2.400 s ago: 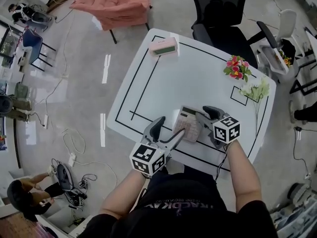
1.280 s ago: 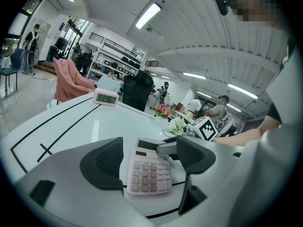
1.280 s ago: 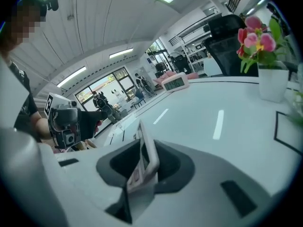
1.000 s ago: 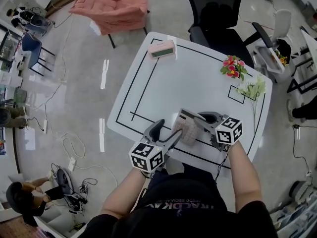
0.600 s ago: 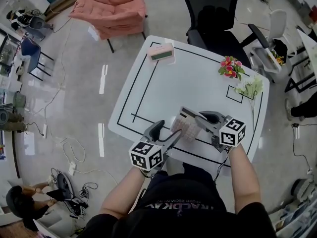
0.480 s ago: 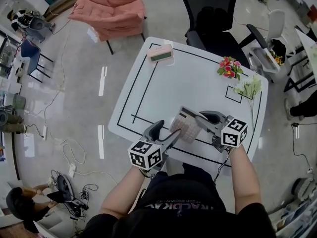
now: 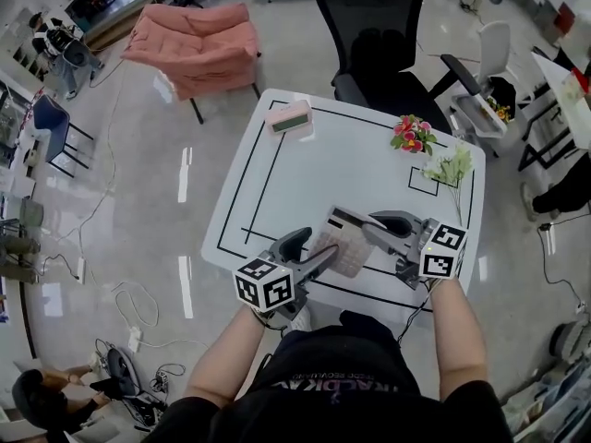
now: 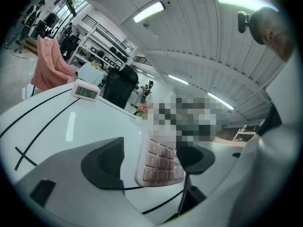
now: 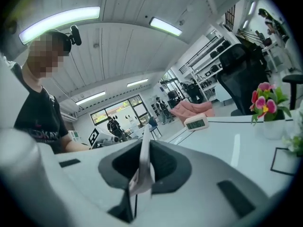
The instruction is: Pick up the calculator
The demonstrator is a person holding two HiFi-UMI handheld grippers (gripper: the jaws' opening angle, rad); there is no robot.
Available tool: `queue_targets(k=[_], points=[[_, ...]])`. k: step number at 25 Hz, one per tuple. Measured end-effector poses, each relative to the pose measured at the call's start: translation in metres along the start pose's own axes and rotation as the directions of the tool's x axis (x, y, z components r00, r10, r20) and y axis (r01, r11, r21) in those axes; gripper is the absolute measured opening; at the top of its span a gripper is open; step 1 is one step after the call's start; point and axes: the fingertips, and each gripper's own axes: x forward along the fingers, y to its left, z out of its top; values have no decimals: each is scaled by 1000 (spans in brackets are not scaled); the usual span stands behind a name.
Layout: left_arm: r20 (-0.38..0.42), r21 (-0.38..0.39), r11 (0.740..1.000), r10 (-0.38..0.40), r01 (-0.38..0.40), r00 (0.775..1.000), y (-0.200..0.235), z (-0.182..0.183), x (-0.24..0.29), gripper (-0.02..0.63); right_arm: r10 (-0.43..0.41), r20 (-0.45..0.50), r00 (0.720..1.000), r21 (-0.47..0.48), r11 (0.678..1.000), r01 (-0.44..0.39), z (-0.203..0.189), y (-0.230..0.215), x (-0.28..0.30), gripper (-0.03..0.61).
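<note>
1. Lower centre of the head view: the left gripper has its jaws apart and grips nothing. In the left gripper view a keypad stands in the gap, close to the right-hand jaw and clear of the other.
2. Just right of it is the calculator, pink and tilted. It appears raised off the white surface. Its long axis runs away from the person, display end farthest.
3. Lower right: the right gripper is clamped on the calculator's right edge. In the right gripper view the body shows edge-on between the pads. The calculator lies between the two grippers, and only the right one holds it, so any further lift likely depends on that grip.
4. Farther off, red flowers and white flowers lie at the upper right. A pink clock sits at the upper left corner.
5. Beyond the surface stands a black chair.
</note>
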Motion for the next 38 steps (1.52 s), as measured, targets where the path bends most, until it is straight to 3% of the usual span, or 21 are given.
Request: queue_targets(k=[5, 10, 13, 24, 28, 31, 35, 38], points=[[-30, 16, 994, -107, 107, 994, -20, 2, 3, 304, 29, 52, 998, 10, 1000, -30, 14, 12, -9, 49], [-47, 21, 978, -207, 208, 977, -39, 5, 1, 192, 37, 75, 996, 10, 999, -38, 21, 19, -11, 49], [-42, 5, 968, -249, 249, 968, -45, 8, -4, 173, 31, 97, 995, 14, 999, -32, 25, 24, -12, 49], [86, -71, 958, -271, 277, 959, -49, 26, -29, 95, -133, 184, 974, -27, 990, 141, 35, 29, -1, 88], [157, -134, 940, -293, 314, 943, -48, 34, -41, 67, -185, 230, 955, 11, 982, 187, 34, 30, 1, 112], [165, -121, 942, -292, 314, 942, -49, 37, -46, 67, -218, 259, 941, 31, 976, 217, 33, 30, -1, 121], [181, -119, 946, -276, 300, 944, -42, 40, -50, 66, -308, 301, 902, 51, 950, 308, 34, 23, -13, 121], [199, -92, 958, -251, 273, 947, -36, 46, -55, 66, -399, 326, 857, 33, 911, 411, 38, 17, -23, 121]])
